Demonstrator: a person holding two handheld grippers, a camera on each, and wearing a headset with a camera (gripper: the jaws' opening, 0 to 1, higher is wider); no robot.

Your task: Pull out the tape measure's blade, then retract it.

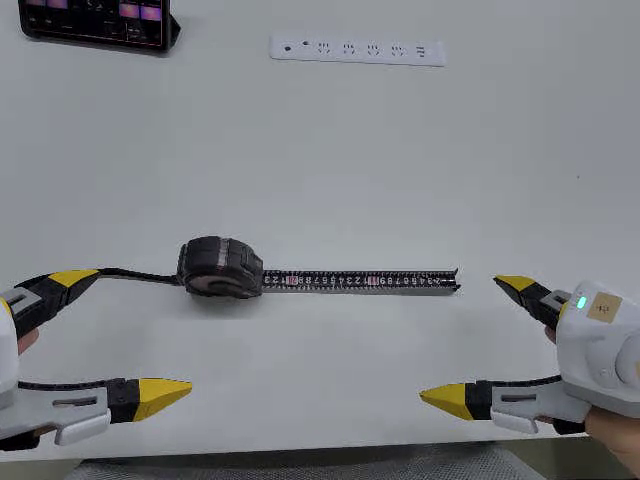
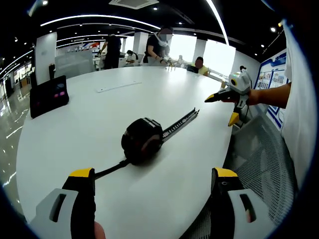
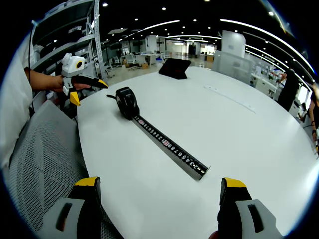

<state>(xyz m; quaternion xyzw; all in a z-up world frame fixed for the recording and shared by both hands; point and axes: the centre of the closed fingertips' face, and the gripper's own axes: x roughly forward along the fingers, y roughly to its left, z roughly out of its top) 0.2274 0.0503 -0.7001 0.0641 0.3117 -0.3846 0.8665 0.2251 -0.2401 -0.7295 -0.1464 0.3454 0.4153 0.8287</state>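
Note:
A black tape measure (image 1: 220, 267) lies on the white table (image 1: 320, 150), its dark blade (image 1: 360, 281) pulled out to the right and resting flat. A black strap (image 1: 135, 274) trails left from the case. My left gripper (image 1: 130, 330) stands open at the table's near left, its yellow tips apart, the case (image 2: 142, 140) a short way ahead of it. My right gripper (image 1: 480, 340) is open at the near right, just beyond the blade's hooked end (image 3: 199, 170). Neither gripper touches the tape measure (image 3: 127, 102).
A white power strip (image 1: 357, 49) lies at the far middle of the table. A dark tablet (image 1: 97, 20) stands at the far left corner. The table's near edge runs just below both grippers. People stand at the far end of the room.

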